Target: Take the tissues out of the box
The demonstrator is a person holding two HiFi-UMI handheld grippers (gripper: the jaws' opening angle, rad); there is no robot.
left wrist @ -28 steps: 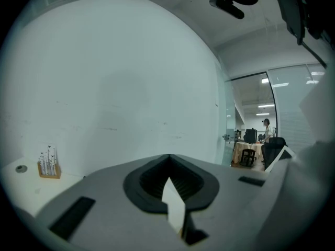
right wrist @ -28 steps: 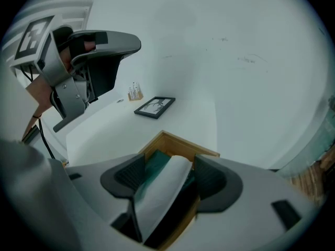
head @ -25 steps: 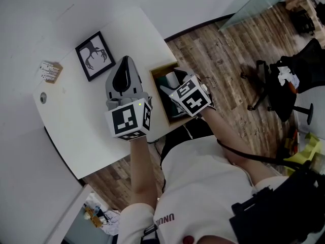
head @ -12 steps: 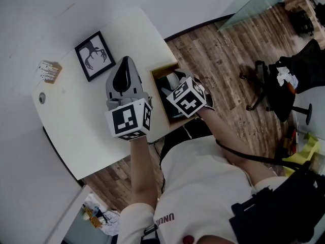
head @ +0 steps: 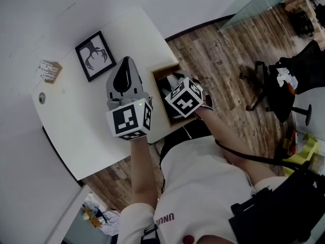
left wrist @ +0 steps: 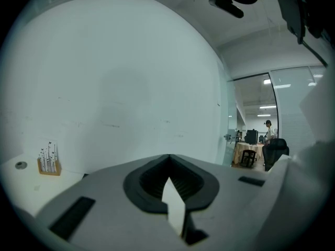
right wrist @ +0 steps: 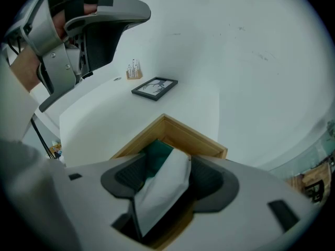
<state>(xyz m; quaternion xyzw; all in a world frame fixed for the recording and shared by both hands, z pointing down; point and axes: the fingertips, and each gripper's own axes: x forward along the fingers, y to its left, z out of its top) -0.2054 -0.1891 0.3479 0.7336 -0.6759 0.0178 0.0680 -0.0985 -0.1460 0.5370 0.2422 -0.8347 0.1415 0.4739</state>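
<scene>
Picture frame [head: 95, 56] lies flat toward the left of the white table [head: 76, 126]. Your left gripper [left wrist: 169, 160] is held up just right of it, its jaws pressed together on a thin white slip [left wrist: 174, 208]. Further right, the wooden box [right wrist: 194, 139] sits at the table's edge. Your right gripper [right wrist: 170, 163] is over the box, jaws pinching a white tissue [right wrist: 159, 192] that rises out of it.

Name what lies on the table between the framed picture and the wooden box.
Nothing: bare table between framed picture and wooden box, shown in the right gripper view.
</scene>
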